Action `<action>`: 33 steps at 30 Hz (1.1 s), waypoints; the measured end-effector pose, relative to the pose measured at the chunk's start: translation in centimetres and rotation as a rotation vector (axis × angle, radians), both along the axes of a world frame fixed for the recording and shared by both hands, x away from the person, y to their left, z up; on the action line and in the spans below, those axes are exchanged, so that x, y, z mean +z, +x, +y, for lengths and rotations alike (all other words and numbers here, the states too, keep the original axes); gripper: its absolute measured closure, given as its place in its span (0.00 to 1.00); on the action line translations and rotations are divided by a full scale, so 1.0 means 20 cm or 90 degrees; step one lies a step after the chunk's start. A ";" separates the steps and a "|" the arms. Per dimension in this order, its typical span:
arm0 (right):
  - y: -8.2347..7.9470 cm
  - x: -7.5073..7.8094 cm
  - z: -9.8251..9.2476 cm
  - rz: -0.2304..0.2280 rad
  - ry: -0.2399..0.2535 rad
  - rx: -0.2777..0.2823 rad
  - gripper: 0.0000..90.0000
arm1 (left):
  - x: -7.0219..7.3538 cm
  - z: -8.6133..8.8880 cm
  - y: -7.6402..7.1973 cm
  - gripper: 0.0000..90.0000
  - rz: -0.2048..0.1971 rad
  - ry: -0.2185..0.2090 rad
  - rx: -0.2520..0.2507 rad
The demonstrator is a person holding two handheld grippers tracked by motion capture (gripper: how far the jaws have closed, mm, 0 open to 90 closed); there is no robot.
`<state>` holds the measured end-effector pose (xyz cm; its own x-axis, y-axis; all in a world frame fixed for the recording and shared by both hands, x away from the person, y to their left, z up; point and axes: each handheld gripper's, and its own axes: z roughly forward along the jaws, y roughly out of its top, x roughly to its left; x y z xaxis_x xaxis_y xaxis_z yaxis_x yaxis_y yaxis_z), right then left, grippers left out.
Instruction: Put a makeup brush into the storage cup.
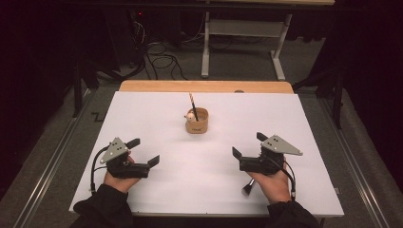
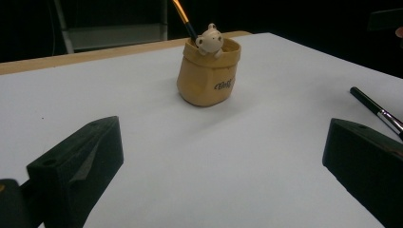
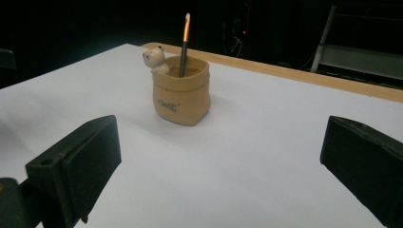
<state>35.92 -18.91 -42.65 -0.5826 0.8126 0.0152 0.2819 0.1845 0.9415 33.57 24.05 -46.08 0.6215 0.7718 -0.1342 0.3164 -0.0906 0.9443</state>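
So, sat both grippers low on the white sheet (image 1: 157, 109) near its front edge, well apart from each other. Had the left gripper (image 1: 144, 152) toward the front-left corner, jaws spread wide, nothing between them, hand (image 1: 119, 178) wrapped round the body from behind. Same deal for the right gripper (image 1: 248, 147) toward the front-right corner: jaws wide apart, gripping nothing, aimed inward across the sheet.

Found the little tan pot (image 1: 196, 121) out past both, roughly midway between the left and right edges and closer to the back edge than the front. Stood upright, had a tiny bear figure (image 2: 209, 40) perched on its rim and dark lettering on the side. Held one thin brush (image 3: 184, 43) with an orange-banded handle, leaning against the inner rim and poking up above it.

Spotted a second brush, the black makeup brush (image 1: 249, 186), flat on the sheet by the front edge, right beside the right hand (image 1: 272, 183), bristles pointing to the front edge. Couldn't tell if hand and brush were touching.
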 end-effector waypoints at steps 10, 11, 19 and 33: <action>-0.06 -0.05 -0.13 0.000 -0.008 -0.024 0.01 | 0.00 0.00 0.00 0.01 0.001 0.000 0.001; -0.06 -0.05 -0.15 0.000 -0.009 -0.025 0.01 | 0.00 0.00 0.00 0.01 0.001 0.002 0.000; -0.14 -0.07 -0.25 -0.012 -0.008 -0.037 0.01 | -0.01 0.00 0.01 0.01 0.004 -0.002 -0.002; -0.17 -0.07 -0.30 -0.023 -0.006 -0.059 0.01 | 0.00 0.02 0.00 0.01 -0.002 -0.005 -0.008</action>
